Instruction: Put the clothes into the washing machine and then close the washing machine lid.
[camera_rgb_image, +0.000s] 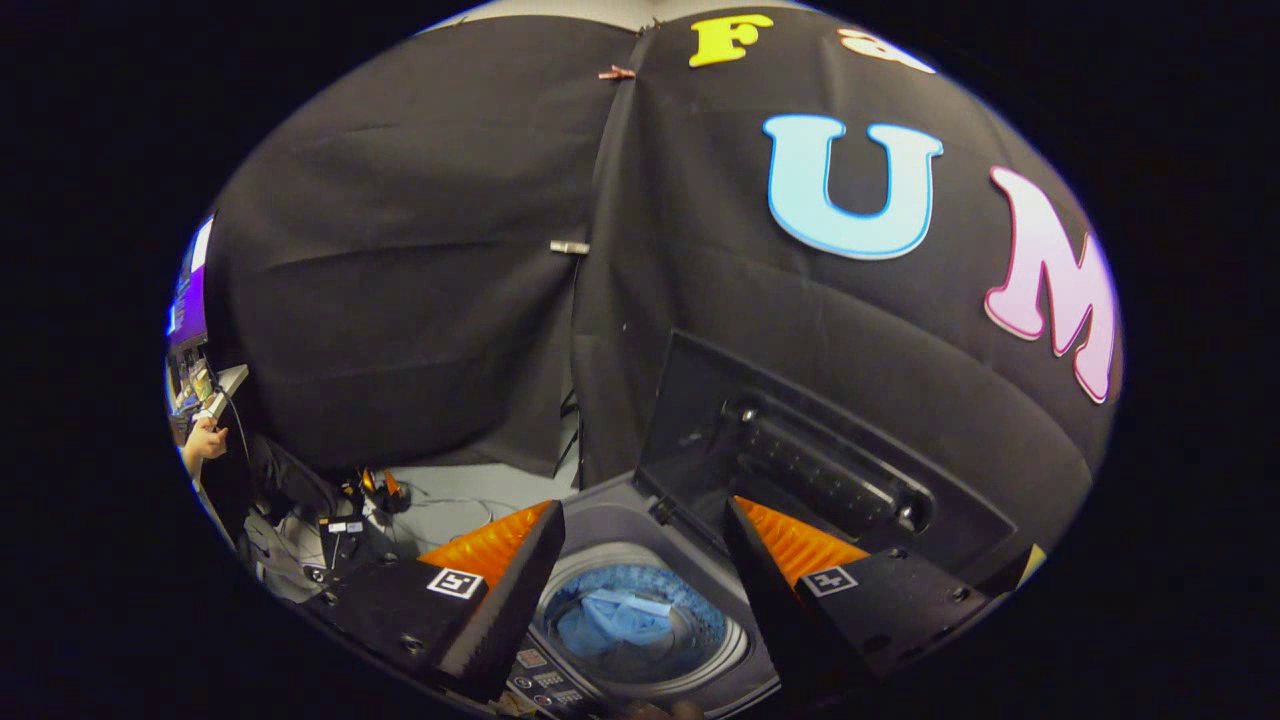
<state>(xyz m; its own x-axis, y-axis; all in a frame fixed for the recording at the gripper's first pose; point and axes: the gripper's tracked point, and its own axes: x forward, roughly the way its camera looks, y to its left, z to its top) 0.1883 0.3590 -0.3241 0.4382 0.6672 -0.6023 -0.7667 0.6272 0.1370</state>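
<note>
I find the clothes (612, 618) already down in the drum (640, 625), seen between my fingers. The gripper (640, 520) is spread wide, holding nothing. The lid (800, 470) stands raised just beyond. Loading looks done; next I must push it down.

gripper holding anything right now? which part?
Nothing held. The gripper is open, fingers spread with empty space between them, above the grey top-loading washing machine. The blue clothes lie in its drum; the dark lid stands open.

One washing machine (640, 560), one raised lid (800, 450), one blue garment (615, 618), two fingers (500, 600).
</note>
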